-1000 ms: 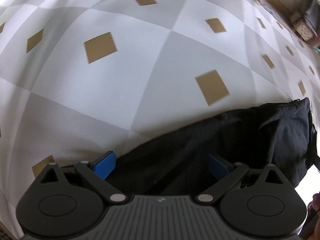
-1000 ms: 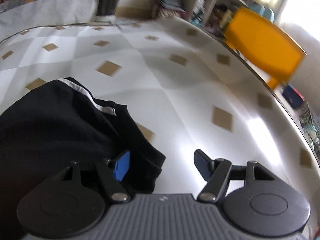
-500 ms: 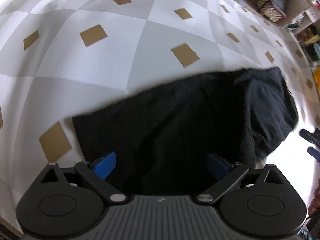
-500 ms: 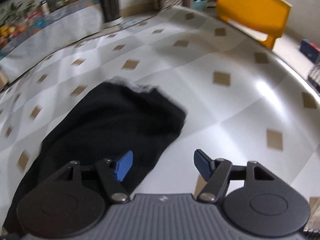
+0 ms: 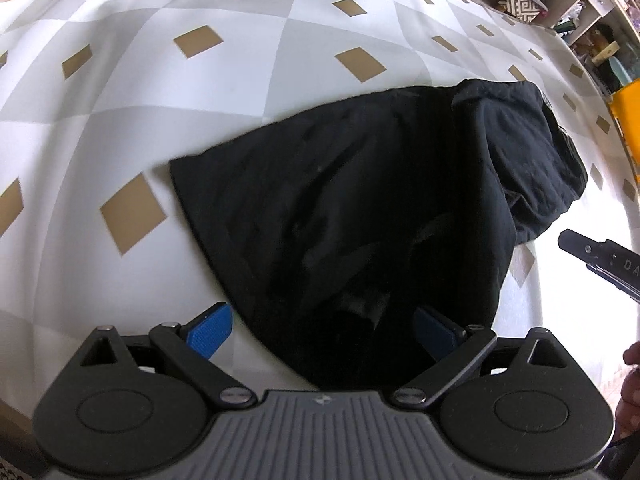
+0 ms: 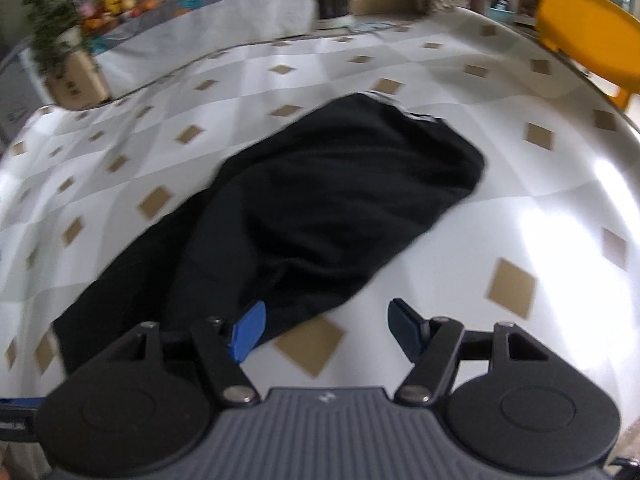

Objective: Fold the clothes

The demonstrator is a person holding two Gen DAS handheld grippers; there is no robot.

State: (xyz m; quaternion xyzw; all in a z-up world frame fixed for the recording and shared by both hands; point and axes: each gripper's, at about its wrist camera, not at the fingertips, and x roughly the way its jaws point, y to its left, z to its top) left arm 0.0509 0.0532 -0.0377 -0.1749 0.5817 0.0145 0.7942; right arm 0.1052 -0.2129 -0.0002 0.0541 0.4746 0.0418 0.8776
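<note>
Left wrist view: 1 black garment [image 5: 360, 208] lying on the desk [image 5: 120, 92], which wears a checked cloth with tan diamonds; the garment's long axis runs from the near centre up and away to the right, where it bunches into a rounded end; left gripper [image 5: 322, 330] spread wide, holding nothing, its 2 blue pads straddling the garment's near edge from above or just short of it, contact not clear; the tip of the right gripper [image 5: 600, 254] enters at the right margin, just beside the garment's right flank.

Right wrist view (blurred): the same garment [image 6: 320, 208] on the desk [image 6: 540, 208], stretching from lower left to a rounded far end at upper centre, layered over itself along its length; right gripper [image 6: 326, 330] spread, empty, its left pad at the garment's near-right hem, its right pad over bare cloth; a yellow chair [image 6: 588, 44] stands beyond the far edge.

Judgement: the garment lies ahead of both grippers; the left one sits more squarely over it, the right one at its side edge; whether more folds are due cannot be settled.
</note>
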